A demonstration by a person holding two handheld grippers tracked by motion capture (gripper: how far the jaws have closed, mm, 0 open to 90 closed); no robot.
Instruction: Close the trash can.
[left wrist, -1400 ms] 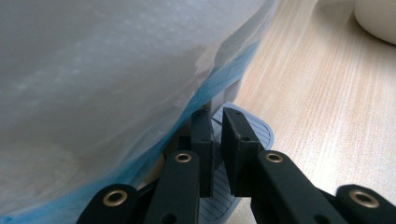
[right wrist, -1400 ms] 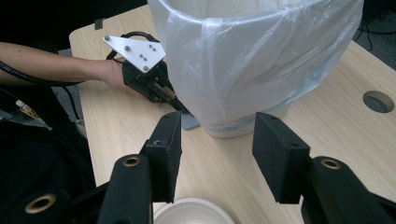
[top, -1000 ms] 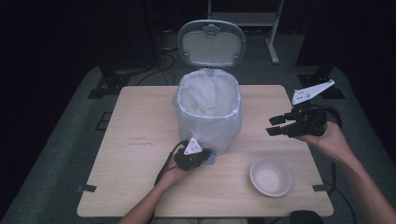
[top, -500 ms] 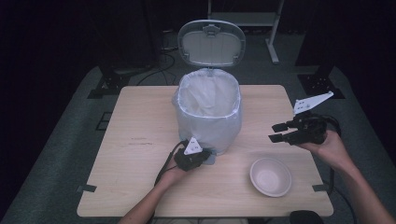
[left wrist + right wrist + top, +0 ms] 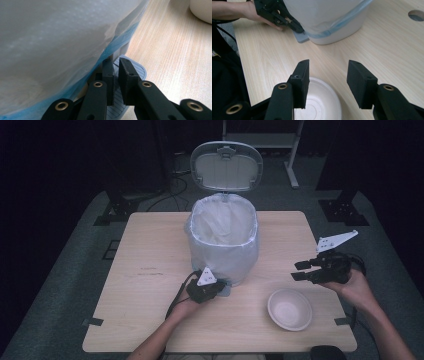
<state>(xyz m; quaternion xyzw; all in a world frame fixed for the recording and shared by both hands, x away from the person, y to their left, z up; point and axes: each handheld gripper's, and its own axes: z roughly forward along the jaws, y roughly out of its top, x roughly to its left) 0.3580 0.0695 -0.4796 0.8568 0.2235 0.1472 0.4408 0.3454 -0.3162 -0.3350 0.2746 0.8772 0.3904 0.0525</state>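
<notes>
A: What is on the table [image 5: 150, 250] right now?

B: 1 pedal bin [image 5: 223, 245] with a white liner stands near the middle, its lid [image 5: 227, 167] tipped up at the back. 1 white bowl [image 5: 290, 309] sits on the near right part of the tabletop, apart from the bin.

A: Where is the left gripper [image 5: 216, 287]?

B: Low against the front foot of the bin. In the left gripper view its 2 jaws are pressed nearly together, with just a thin slit between the pads, and they lie on the grey ribbed pedal [image 5: 136, 72] that sticks out from under the liner. Nothing is pinched between them.

A: So the pedal is under the jaws, not inside them?

B: Yes, the tips rest on top of it, just beside the bin's base.

A: And the right gripper [image 5: 302, 270]?

B: It hangs over the right edge of the table, beyond the bowl, pointing toward the bin. In the right gripper view its 2 jaws stand spread, with bare wood showing in the gap and the bowl's rim below the left one. They hold nothing.
</notes>
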